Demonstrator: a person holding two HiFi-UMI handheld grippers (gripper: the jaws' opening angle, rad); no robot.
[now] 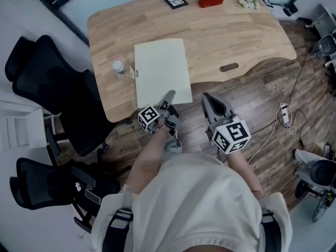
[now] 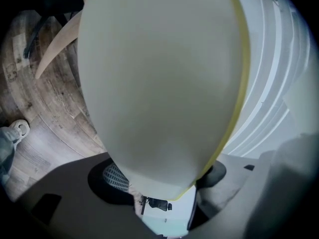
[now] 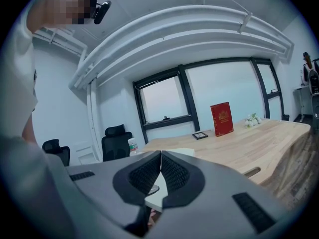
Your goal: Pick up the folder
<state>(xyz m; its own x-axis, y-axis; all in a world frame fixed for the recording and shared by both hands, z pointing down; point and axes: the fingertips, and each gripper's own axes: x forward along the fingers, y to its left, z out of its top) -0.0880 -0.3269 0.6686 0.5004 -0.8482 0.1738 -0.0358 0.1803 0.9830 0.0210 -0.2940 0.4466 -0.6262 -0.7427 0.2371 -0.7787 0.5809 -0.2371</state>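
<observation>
Nearly everything beyond the left gripper's (image 2: 164,177) fingers (image 2: 115,179) is hidden by the folder (image 2: 159,83).

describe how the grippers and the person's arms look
The left gripper and right gripper are grey, each with two tapering jaws, dark ribbed pads and a white cube with black square markers. The person wears a pale short-sleeved top with dark straps.
</observation>
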